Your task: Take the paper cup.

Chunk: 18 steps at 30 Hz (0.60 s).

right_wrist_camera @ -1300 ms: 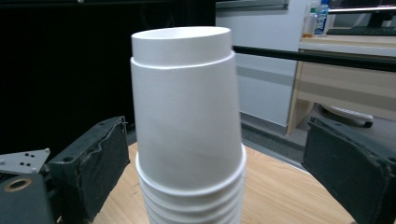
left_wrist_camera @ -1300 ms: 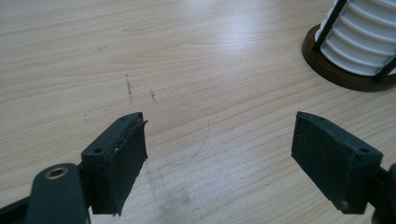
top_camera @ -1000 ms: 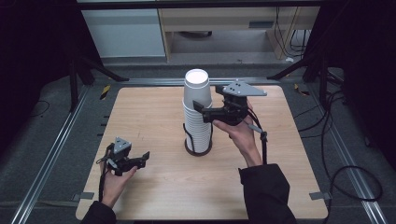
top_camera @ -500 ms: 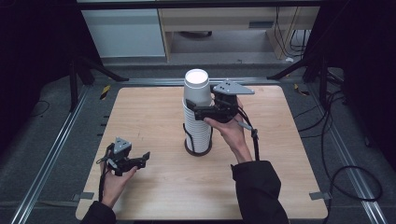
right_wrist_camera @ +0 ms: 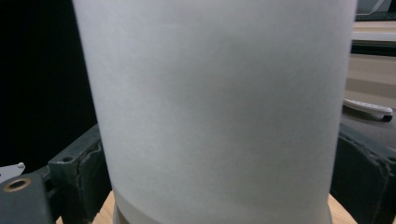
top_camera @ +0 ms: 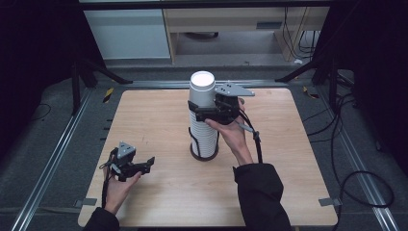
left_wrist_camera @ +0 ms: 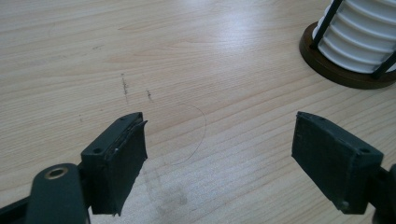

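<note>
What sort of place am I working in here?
Probably a lab recording station: a wooden table inside a metal rail frame, loose cables on the dark floor, and a stack of white cups set out for handling.

Cup stack mid-table sole obstacle, bare wood all around

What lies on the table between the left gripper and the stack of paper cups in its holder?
Nothing: in the high view, bare wooden tabletop runs from the left gripper to the cup stack. The left gripper view shows faint scuffs there.
</note>
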Each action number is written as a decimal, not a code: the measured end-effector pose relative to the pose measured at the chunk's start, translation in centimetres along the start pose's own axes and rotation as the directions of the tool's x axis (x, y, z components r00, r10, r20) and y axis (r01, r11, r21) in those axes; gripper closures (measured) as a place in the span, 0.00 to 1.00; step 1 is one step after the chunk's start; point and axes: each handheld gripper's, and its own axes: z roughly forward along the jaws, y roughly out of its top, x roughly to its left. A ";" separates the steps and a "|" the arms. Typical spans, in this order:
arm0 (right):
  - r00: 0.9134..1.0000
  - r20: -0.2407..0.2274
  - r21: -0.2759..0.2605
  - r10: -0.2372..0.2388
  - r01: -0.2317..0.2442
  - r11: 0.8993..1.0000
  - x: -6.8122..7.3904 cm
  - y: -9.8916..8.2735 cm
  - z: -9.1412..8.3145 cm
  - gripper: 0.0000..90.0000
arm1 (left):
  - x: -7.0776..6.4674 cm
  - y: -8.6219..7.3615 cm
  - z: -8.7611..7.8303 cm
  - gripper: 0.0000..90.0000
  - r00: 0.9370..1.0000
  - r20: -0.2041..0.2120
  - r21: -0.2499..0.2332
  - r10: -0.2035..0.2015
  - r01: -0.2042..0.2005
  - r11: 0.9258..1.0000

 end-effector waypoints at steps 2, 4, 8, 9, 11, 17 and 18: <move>1.000 0.001 0.000 0.001 -0.001 1.000 0.0 0.0 0.0 0.08 | 0.0 0.0 0.0 0.19 1.000 0.000 0.001 0.001 -0.001 1.000; 1.000 0.000 -0.003 -0.005 0.005 1.000 0.1 0.0 0.1 0.10 | 0.0 0.0 0.0 0.19 1.000 0.000 0.004 0.003 -0.003 1.000; 1.000 0.002 0.000 -0.013 0.013 1.000 0.2 0.0 0.2 0.11 | 0.0 0.0 0.0 0.19 1.000 0.002 0.005 0.000 0.000 1.000; 1.000 0.002 0.000 -0.013 0.013 1.000 0.2 0.0 0.2 0.11 | 0.0 0.0 0.0 0.19 1.000 0.002 0.005 0.000 0.000 1.000; 1.000 0.006 0.001 -0.015 0.015 1.000 0.3 0.0 0.1 0.11 | 0.0 0.0 0.1 0.19 1.000 0.001 0.007 0.001 -0.001 1.000; 1.000 0.013 -0.005 -0.027 0.027 1.000 0.4 0.1 0.0 0.12 | 0.0 0.0 0.1 0.19 1.000 0.002 0.006 -0.002 0.002 1.000; 0.999 0.011 -0.017 -0.032 0.032 0.999 0.4 0.3 -0.2 0.13 | 0.0 0.0 0.1 0.19 1.000 0.002 0.008 0.001 -0.001 1.000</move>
